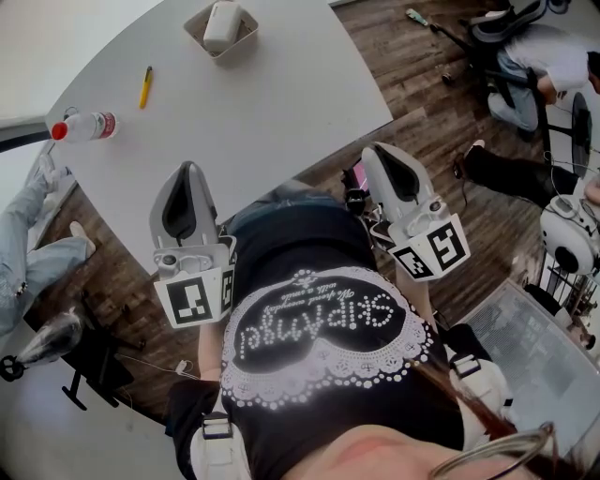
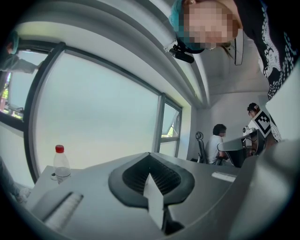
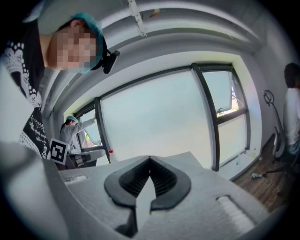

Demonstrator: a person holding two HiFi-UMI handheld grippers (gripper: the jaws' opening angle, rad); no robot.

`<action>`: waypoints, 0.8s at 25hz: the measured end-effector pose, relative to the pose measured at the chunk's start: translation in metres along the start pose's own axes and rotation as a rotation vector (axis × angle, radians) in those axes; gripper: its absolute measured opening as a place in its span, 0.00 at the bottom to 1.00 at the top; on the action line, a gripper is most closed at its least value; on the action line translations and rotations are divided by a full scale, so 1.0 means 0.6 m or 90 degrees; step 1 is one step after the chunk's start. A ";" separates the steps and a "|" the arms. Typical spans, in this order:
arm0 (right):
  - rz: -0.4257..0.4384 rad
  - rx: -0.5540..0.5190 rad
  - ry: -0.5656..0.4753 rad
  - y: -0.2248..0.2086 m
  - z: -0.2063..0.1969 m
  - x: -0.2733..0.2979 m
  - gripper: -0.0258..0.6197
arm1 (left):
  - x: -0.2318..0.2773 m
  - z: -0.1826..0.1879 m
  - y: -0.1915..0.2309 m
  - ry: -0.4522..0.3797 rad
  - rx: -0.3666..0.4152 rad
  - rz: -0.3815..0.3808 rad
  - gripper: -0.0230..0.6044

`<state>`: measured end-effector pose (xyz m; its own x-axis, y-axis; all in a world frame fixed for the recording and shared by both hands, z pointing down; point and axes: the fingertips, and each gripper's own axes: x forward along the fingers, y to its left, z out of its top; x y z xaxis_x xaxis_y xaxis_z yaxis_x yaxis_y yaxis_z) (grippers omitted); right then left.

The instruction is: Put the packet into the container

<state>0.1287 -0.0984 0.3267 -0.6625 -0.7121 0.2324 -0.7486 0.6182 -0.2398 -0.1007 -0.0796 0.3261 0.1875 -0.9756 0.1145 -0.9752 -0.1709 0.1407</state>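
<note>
A white packet [image 1: 223, 23] lies inside a beige square container [image 1: 199, 30] at the far side of the white table [image 1: 272, 103]. Both grippers are held close to my body at the table's near edge, well short of the container. My left gripper [image 1: 187, 169] is shut with nothing in it. In the left gripper view its jaws [image 2: 150, 155] meet at the tips and point up toward a window. My right gripper [image 1: 377, 150] is also shut and empty, and in its own view the tips [image 3: 150, 159] touch. Neither gripper view shows the packet or the container.
A yellow pen [image 1: 145, 86] lies on the table's left part. A clear bottle with a red cap [image 1: 84, 126] stands at the left corner and also shows as the bottle [image 2: 61, 164] in the left gripper view. A seated person [image 1: 539, 61] and chairs are on the wood floor at the right.
</note>
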 end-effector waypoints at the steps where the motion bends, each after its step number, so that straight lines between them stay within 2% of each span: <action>1: 0.001 0.000 0.000 0.001 0.001 0.000 0.04 | 0.000 0.001 0.000 0.000 0.001 0.000 0.03; 20: 0.002 -0.006 0.011 0.001 -0.003 0.003 0.04 | -0.001 -0.001 0.003 0.000 0.000 0.004 0.03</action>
<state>0.1271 -0.0988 0.3287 -0.6650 -0.7043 0.2486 -0.7468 0.6231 -0.2323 -0.1024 -0.0791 0.3267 0.1817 -0.9765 0.1161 -0.9762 -0.1649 0.1405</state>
